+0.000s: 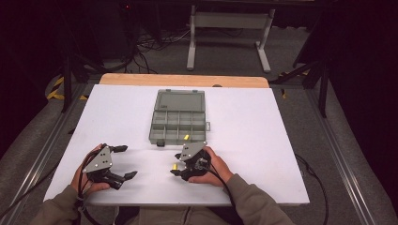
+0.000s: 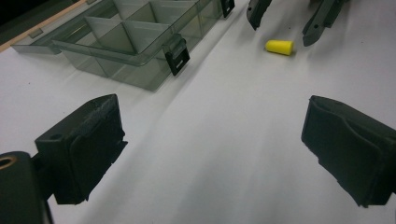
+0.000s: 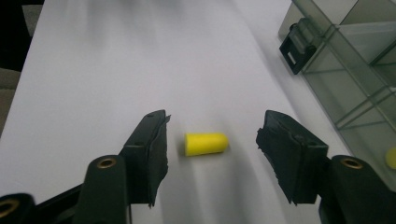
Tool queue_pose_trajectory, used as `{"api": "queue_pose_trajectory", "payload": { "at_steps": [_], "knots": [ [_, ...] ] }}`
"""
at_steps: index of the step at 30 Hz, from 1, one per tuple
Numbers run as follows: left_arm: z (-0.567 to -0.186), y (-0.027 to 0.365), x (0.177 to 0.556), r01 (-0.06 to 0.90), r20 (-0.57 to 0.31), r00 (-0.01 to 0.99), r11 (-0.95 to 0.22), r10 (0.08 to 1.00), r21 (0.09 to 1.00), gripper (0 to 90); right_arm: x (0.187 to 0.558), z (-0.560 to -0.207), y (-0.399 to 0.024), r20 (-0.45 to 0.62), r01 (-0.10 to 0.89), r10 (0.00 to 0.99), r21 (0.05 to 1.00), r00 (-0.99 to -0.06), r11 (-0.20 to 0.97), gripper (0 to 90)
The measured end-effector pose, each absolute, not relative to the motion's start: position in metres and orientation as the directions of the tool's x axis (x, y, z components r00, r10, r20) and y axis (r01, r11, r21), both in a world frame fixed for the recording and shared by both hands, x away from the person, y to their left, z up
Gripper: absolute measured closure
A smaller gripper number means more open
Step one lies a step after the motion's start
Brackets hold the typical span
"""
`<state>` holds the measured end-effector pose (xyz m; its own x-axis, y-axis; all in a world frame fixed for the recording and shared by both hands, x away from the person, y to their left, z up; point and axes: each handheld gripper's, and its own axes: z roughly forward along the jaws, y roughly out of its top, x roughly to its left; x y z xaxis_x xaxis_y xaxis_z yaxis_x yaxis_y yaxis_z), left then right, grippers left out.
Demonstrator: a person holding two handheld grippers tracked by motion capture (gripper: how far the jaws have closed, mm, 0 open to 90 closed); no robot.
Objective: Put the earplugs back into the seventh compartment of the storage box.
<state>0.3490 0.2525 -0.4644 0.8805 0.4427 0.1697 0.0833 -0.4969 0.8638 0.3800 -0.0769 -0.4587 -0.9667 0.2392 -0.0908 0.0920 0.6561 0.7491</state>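
Desk (image 1: 263,140): white top, wooden strip along the far edge, person seated at the near side with both forearms in from below. Box (image 1: 179,117): grey translucent organiser, lid folded back flat toward the far edge, tray split into small compartments, sits mid-desk; black latches on its near wall, one seen close in the left gripper view (image 2: 176,54). A second yellow piece (image 1: 186,138) lies in a near-right compartment of the tray. Left tongs (image 1: 126,161): held in the left hand at the near-left of the desk, pointing right, jaws spread wide with bare desk between the pads and nothing held. Right tongs (image 3: 211,140): held in the right hand just in front of the box, tips angled down to the desk surface, jaws at a middling gap and not touching anything; no grip made. Earplug (image 3: 206,143): yellow foam cylinder with one rounded end, lies on its side on the desk between the right tongs' pads, clear of both, closer to the pad on the left of the right gripper view. Same earplug in the left gripper view (image 2: 280,46), resting on the desk between the two far jaw tips, just off the box's near wall.
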Motion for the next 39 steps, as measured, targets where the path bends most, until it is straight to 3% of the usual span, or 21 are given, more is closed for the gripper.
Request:
{"api": "queue_pose_trajectory", "payload": {
  "at_steps": [12, 19, 39],
  "knots": [
    [-0.465, 0.252, 0.349, 0.084, 0.17, 0.882, -0.5, 0.44, 0.862, 6.4, 0.384, -0.464, -0.073, -0.079, 0.093, 0.222, 0.737, -0.972, 0.67, 54.3],
    [-0.465, 0.252, 0.349, 0.084, 0.169, 0.882, -0.5, 0.439, 0.862, 6.4, 0.383, -0.464, -0.072, -0.059, 0.089, 0.195, 0.737, -0.979, 0.67, 68.3],
    [-0.464, 0.251, 0.349, 0.081, 0.178, 0.878, -0.504, 0.445, 0.86, 6.8, 0.373, -0.439, -0.082, -0.138, 0.015, 0.202, 0.791, -0.969, 0.612, 71.7]
  ]
}}
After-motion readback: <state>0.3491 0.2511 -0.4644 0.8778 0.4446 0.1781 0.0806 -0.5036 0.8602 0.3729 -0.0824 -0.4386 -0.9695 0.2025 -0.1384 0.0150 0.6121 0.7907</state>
